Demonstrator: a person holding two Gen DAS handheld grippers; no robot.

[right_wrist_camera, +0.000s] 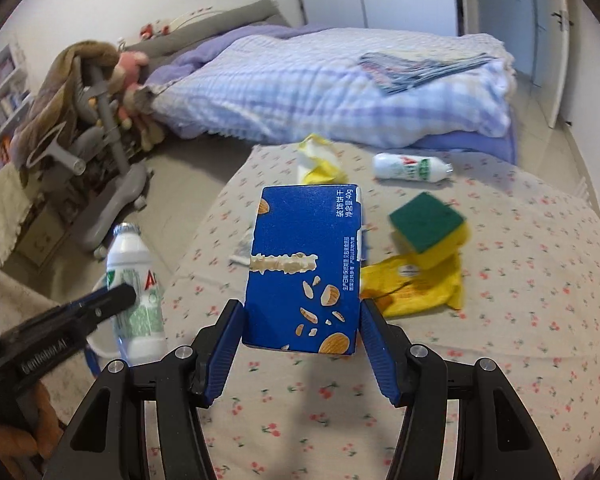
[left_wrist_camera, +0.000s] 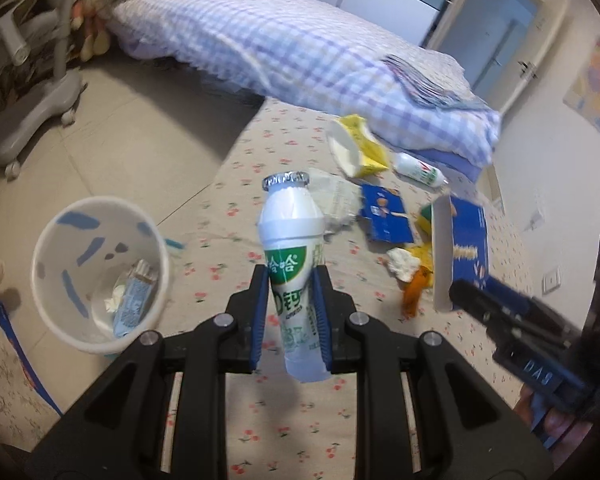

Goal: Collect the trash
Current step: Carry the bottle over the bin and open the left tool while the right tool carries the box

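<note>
The left gripper [left_wrist_camera: 292,316] is clamped on a small white plastic drink bottle with a green label and a foil cap [left_wrist_camera: 294,276], its blue pads pressing the label on both sides, the bottle lifted clear of the cherry-print bed sheet [left_wrist_camera: 236,160]. The right gripper [right_wrist_camera: 302,344] is closed on a flat blue cardboard biscuit box [right_wrist_camera: 304,268], held up by its lower edge above the same sheet.

Only the left wrist view shows the white paper bin with blue marks [left_wrist_camera: 100,272], standing left of the held bottle with wrappers at its bottom. It also shows a torn blue carton piece [left_wrist_camera: 386,216], crumpled white paper [left_wrist_camera: 338,200] and an orange scrap [left_wrist_camera: 416,292], which the box hides from the right wrist view. There the box is seen edge-on and motion-blurred at the right.

Only the right wrist view gives a clear look at the green-and-yellow scouring sponge [right_wrist_camera: 428,224] resting on a crumpled yellow plastic wrapper [right_wrist_camera: 416,288]. Both views show a second white bottle with a red and green label [right_wrist_camera: 410,167] lying on its side near the checked blue quilt [right_wrist_camera: 340,96], and a squashed yellow paper cup [right_wrist_camera: 318,164] beside it.

The bin's contents are too blurred to name.
</note>
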